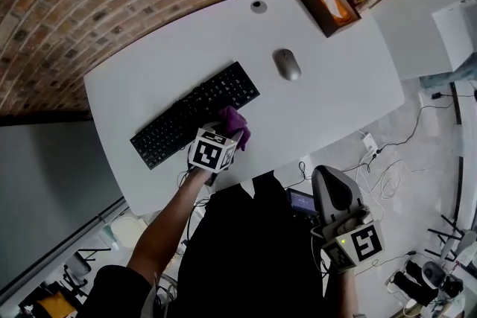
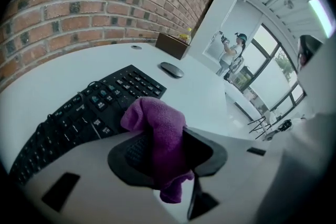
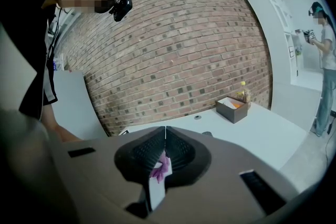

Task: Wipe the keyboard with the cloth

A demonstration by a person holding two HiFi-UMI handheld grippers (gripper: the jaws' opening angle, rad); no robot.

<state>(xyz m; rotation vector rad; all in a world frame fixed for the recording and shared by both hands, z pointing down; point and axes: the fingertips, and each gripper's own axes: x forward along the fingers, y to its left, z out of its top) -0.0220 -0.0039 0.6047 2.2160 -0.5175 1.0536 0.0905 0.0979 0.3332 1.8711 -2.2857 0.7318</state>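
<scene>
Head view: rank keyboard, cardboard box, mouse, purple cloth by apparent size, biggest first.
1. keyboard
2. cardboard box
3. mouse and purple cloth: these look about alike. The cloth is bunched and partly hidden by the left gripper, so they stay unranked.

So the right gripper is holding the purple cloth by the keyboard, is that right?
No, it's the left gripper that is holding the purple cloth by the keyboard. The left gripper view shows the cloth pinched between its jaws. The right gripper, in its own view, is shut on nothing.
</scene>
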